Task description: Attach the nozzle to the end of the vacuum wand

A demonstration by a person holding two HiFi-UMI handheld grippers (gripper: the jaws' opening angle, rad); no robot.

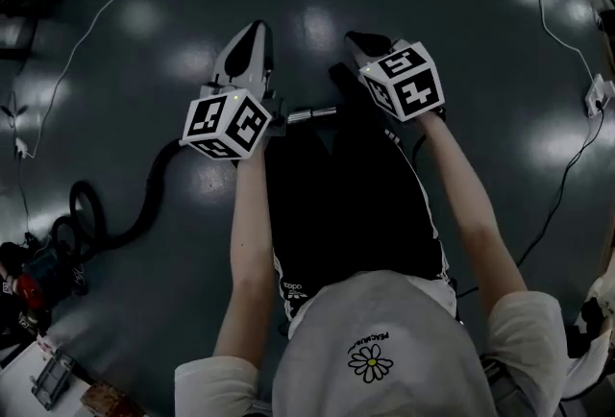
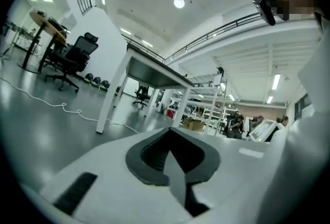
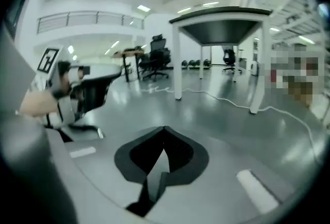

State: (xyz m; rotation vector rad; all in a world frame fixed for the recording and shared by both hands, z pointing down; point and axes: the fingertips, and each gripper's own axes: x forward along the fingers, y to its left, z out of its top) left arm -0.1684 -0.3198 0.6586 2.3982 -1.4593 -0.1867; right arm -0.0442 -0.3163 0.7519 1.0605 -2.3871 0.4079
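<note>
From the head view I look down at both grippers held side by side above the dark floor. My left gripper (image 1: 252, 29) and right gripper (image 1: 357, 40) both point away from me. In the left gripper view the left gripper (image 2: 170, 138) is shut with nothing between its pads. My right gripper (image 3: 164, 138) is likewise shut and empty. A short silver length of the vacuum wand (image 1: 312, 114) shows between the two marker cubes. A black hose (image 1: 144, 204) curves from it to the vacuum body (image 1: 29, 281) at lower left. I cannot make out the nozzle.
A white cable (image 1: 96, 21) snakes over the floor at upper left. Another cable (image 1: 567, 50) and a power strip (image 1: 598, 90) lie at the right. A white table (image 2: 111, 99) and office chairs (image 2: 72, 58) stand ahead of the left gripper. Ahead of the right one is a table (image 3: 178, 63).
</note>
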